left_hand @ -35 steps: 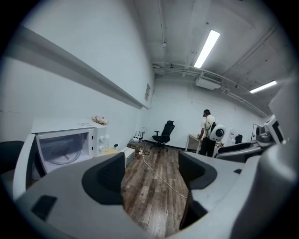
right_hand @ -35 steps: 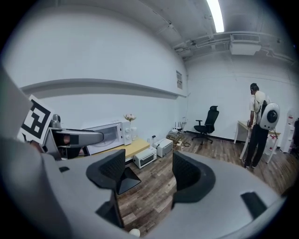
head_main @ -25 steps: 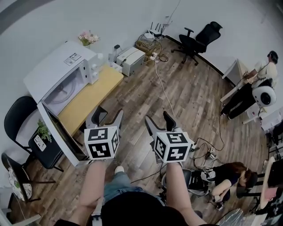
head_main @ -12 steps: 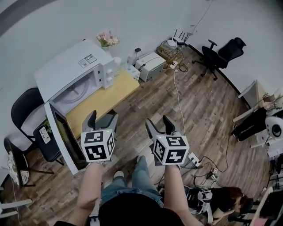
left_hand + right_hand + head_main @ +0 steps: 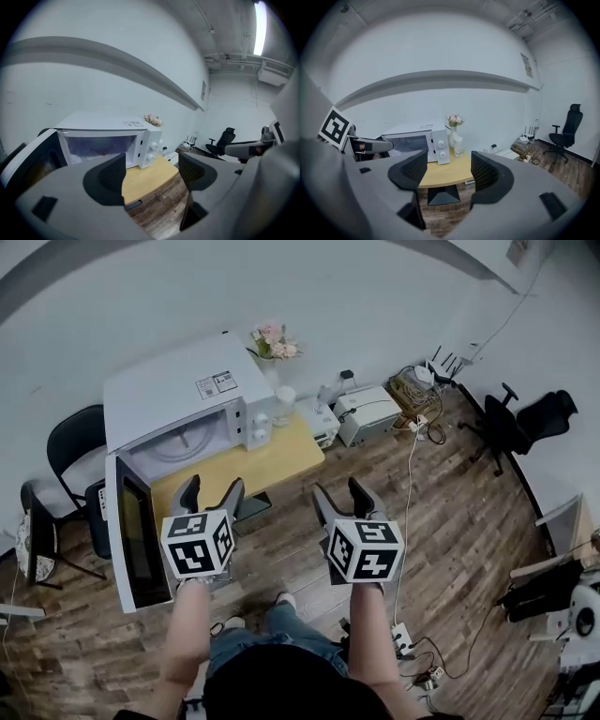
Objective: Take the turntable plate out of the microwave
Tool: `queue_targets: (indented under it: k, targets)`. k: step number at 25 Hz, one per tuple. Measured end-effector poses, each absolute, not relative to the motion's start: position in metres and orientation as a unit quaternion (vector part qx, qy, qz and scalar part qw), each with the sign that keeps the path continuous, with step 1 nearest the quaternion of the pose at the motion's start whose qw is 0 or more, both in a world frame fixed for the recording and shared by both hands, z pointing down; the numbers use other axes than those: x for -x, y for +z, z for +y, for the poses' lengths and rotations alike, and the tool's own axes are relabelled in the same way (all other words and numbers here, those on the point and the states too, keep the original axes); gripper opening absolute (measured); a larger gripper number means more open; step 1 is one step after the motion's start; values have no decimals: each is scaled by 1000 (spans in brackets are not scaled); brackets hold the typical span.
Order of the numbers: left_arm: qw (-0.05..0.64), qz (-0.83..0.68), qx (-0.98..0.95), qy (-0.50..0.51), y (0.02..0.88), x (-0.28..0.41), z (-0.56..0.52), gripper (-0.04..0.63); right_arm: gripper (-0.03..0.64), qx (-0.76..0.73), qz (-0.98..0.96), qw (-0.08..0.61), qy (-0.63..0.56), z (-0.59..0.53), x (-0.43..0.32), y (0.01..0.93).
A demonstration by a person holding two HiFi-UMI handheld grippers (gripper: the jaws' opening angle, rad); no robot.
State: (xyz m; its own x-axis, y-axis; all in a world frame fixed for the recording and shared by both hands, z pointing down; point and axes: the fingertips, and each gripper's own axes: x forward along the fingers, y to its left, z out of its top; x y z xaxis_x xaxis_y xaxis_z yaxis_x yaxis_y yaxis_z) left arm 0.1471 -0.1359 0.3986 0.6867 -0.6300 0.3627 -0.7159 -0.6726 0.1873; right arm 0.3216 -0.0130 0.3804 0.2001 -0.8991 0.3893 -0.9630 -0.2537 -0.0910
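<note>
The white microwave [image 5: 178, 390] stands on a yellow wooden table [image 5: 281, 460] with its door [image 5: 131, 531] swung wide open to the left. The round glass turntable plate [image 5: 185, 442] lies inside the cavity. In the left gripper view the lit cavity [image 5: 98, 147] shows only faintly. My left gripper [image 5: 212, 493] hovers open in front of the table, short of the microwave, with nothing between its fingers. My right gripper [image 5: 340, 493] is beside it, to the right of the table's front edge. Its jaws have just closed a little but stand open and empty.
A vase of pink flowers [image 5: 272, 338] and a white bottle [image 5: 281, 401] stand right of the microwave. A black chair [image 5: 75, 442] is left of the open door. A white box [image 5: 367, 413], cables and an office chair [image 5: 530, 423] occupy the floor to the right.
The head view has swung toward the microwave, which now sits nearer the middle. Both grippers have moved along with it and now point at the table and the open microwave.
</note>
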Motion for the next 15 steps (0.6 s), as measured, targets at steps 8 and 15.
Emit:
queue_targets:
  k: [8, 15]
  targets:
    - [181, -481, -851, 106, 398, -116, -159, 356, 301, -688, -699, 101, 166, -80, -317, 377]
    - [197, -547, -810, 80, 410, -79, -166, 356, 295, -618, -762, 91, 171, -122, -283, 388]
